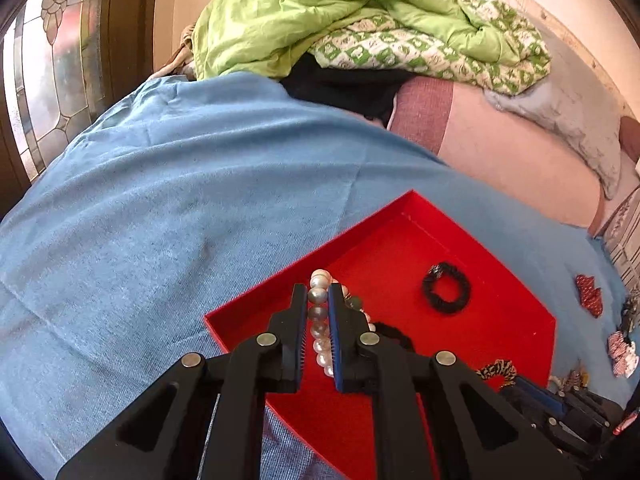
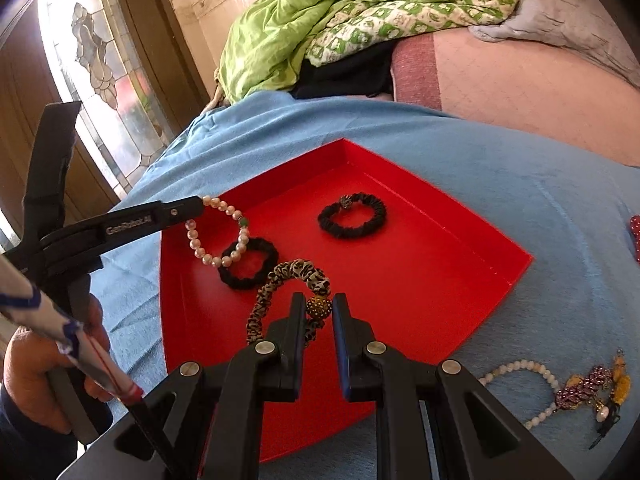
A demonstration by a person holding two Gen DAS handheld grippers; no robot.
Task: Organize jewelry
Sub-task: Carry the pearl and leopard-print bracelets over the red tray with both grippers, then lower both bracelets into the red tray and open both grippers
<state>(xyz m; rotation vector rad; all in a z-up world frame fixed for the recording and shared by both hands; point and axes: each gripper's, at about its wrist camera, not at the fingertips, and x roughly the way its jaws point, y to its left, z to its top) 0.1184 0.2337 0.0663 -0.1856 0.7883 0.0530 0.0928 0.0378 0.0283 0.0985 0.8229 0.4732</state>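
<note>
Left wrist view: left gripper (image 1: pixel 318 300), jaws clamped on the pearl bracelet (image 1: pixel 319 322) above the red tray (image 1: pixel 500 280) on the bed's blue sheet (image 1: pixel 180 200); right wrist view: right gripper (image 2: pixel 318 312), jaws apart around the leopard-print scrunchie (image 2: pixel 280 280) near the tray's near edge.

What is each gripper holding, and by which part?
Left gripper pinches the pearl bracelet by a few beads. Right gripper straddles the leopard scrunchie's gold bead; contact unclear.
</note>
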